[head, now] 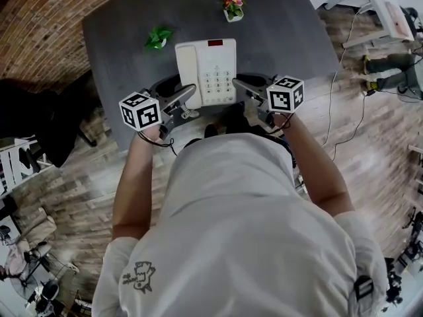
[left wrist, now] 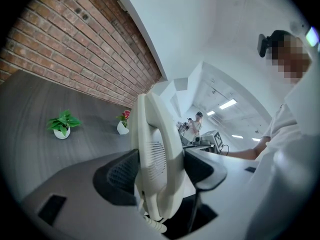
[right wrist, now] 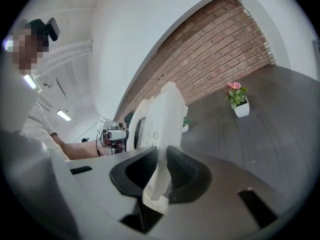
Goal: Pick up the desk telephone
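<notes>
Left gripper (head: 188, 91) and right gripper (head: 241, 83) clamp the cream plastic desk telephone (head: 206, 71) by the grey table's (head: 119, 32) edge; a green potted plant (head: 157, 38) stands clear at eleven o'clock.

A green plant (head: 158, 38) and pink flowers (head: 232, 6) stand apart on the grey table (head: 284, 38)

Plant (head: 158, 38), flowers (head: 232, 6) (potted) behind telephone (head: 207, 71), gap between

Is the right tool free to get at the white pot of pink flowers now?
Probably not yet: the right tool is shut on the right edge of the white desk telephone, which the left tool also grips. The white pot of pink flowers stands farther back on the grey table, unblocked.
</notes>
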